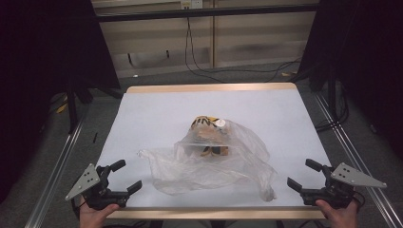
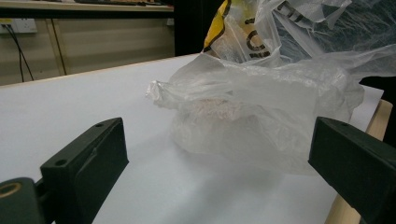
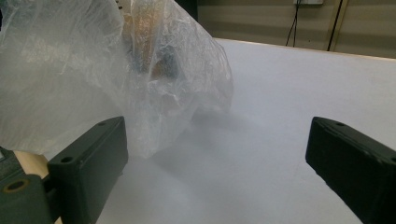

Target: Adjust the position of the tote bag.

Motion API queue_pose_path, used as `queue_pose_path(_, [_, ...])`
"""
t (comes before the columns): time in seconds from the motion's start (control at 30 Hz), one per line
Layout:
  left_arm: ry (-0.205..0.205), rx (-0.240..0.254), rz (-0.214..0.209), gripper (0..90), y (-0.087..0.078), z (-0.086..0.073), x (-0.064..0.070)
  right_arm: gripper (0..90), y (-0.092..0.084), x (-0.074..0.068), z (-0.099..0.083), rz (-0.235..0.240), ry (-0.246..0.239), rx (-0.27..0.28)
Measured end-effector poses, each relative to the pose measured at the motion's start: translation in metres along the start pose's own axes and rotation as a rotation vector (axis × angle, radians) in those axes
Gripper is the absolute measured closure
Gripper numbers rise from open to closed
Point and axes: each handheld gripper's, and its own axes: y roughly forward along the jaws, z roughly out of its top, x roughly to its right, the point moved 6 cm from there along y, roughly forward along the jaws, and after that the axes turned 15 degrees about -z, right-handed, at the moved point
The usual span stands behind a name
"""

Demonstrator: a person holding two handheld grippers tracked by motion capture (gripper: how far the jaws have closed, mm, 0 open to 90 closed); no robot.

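A crumpled clear plastic bag [image 1: 214,164] lies in the middle of the white table [image 1: 157,114], and a yellow-and-black packet [image 1: 209,130] sits partly inside its far end. My left gripper [image 1: 126,176] rests at the near left corner, open, with nothing between its jaws. It faces the clear plastic bag [image 2: 261,107] and the packet [image 2: 238,28] beyond. At the near right corner my right gripper [image 1: 304,175] is open too, and the bag [image 3: 116,70] rises just past its left jaw without touching it.
The table has a wooden rim [image 1: 209,88] along its edges. Metal rails [image 1: 57,166] run along both sides on the floor. Cables [image 1: 204,66] lie on the floor beyond the far edge. Dark curtains stand at both sides.
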Motion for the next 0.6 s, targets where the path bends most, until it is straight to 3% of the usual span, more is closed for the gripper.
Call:
queue_pose_path(0.33, [-0.009,-0.018,0.001,4.7,0.0015,-0.0018,-0.0025,11.3,0.0015,-0.0022,-0.0007,0.026,-0.001,-0.013])
queue_pose_path(0.6, [-0.021,-0.021,-0.003,7.4,0.0031,-0.0002,0.0007,21.3,0.0019,-0.0094,-0.0003,0.071,-0.019,-0.035])
